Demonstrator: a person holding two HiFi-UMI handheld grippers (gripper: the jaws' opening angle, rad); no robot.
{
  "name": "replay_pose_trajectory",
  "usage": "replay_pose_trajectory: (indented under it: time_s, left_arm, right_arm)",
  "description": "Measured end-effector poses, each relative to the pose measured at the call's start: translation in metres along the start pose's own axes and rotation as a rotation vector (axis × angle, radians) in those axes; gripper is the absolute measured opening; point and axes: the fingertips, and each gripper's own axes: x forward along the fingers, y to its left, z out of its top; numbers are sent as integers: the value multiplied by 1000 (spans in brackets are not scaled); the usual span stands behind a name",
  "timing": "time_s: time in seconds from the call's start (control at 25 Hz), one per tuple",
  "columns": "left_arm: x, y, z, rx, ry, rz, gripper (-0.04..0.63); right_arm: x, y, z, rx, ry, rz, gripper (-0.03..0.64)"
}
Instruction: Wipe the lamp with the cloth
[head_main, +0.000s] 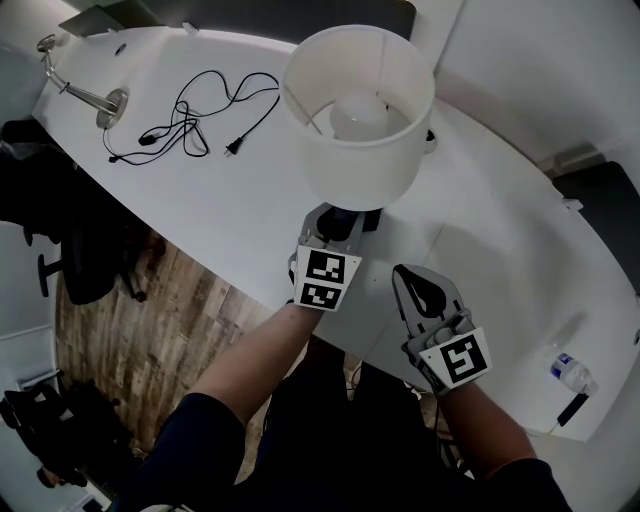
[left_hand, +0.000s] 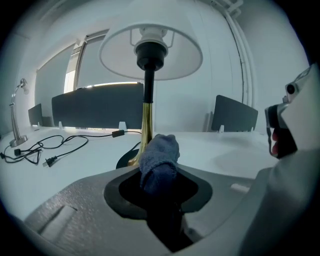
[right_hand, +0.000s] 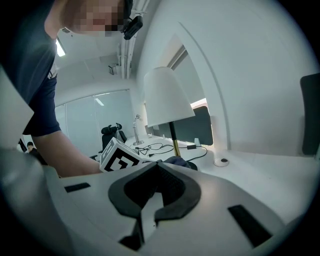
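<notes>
The lamp has a white shade (head_main: 358, 110), a brass stem (left_hand: 146, 125) and a dark round base (left_hand: 127, 159); it stands on the white table (head_main: 230, 215). My left gripper (head_main: 338, 218) sits at the foot of the lamp, shut on a dark blue cloth (left_hand: 159, 159). The cloth bulges out of the jaws just in front of the stem; I cannot tell if it touches. My right gripper (head_main: 407, 273) hovers to the right of the left one, near the table's front edge, shut with nothing in it. The right gripper view shows the shade (right_hand: 166, 97) and the cloth (right_hand: 177, 161).
A black cable (head_main: 200, 115) and a second slim desk lamp (head_main: 85, 95) lie at the table's far left. A water bottle (head_main: 572, 372) sits at the right front corner. Dark dividers (left_hand: 97, 105) line the table's back. Wood floor (head_main: 140, 330) lies below the front edge.
</notes>
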Motion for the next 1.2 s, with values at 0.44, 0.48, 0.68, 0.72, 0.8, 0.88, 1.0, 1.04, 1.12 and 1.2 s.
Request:
replay_pose_trajectory:
  time_s: [0.44, 0.48, 0.68, 0.72, 0.8, 0.88, 1.0, 1.04, 1.12, 1.2]
  left_arm:
    - [10, 20, -7, 106, 11, -22, 118]
    - [9, 23, -8, 101, 16, -22, 118]
    - [7, 43, -10, 85, 29, -14, 117]
    - [8, 48, -9, 77, 29, -10, 118]
    - [9, 58, -9, 58, 31, -3, 117]
    - [11, 66, -8, 53, 26, -7, 117]
    - [15, 71, -6, 72, 15, -28, 117]
    - [17, 72, -5, 80, 12, -33, 118]
    - [20, 76, -3, 92, 8, -38, 117]
    - [24, 80, 0, 98, 5, -45, 118]
  right_arm:
    - [1, 0, -6, 24, 16, -30, 8]
    - [2, 0, -6, 23, 17, -32, 8]
    - [9, 4, -2, 21, 15, -43, 8]
    - [11, 5, -1, 21, 14, -43, 9]
    - [16, 7, 0, 21, 12, -41, 8]
    - [21, 10, 2, 20, 12, -38, 9]
    - [28, 12, 3, 18, 13, -39, 8]
    - [30, 12, 4, 17, 14, -40, 9]
    - [32, 12, 4, 17, 14, -45, 8]
    - [33, 12, 3, 15, 16, -50, 8]
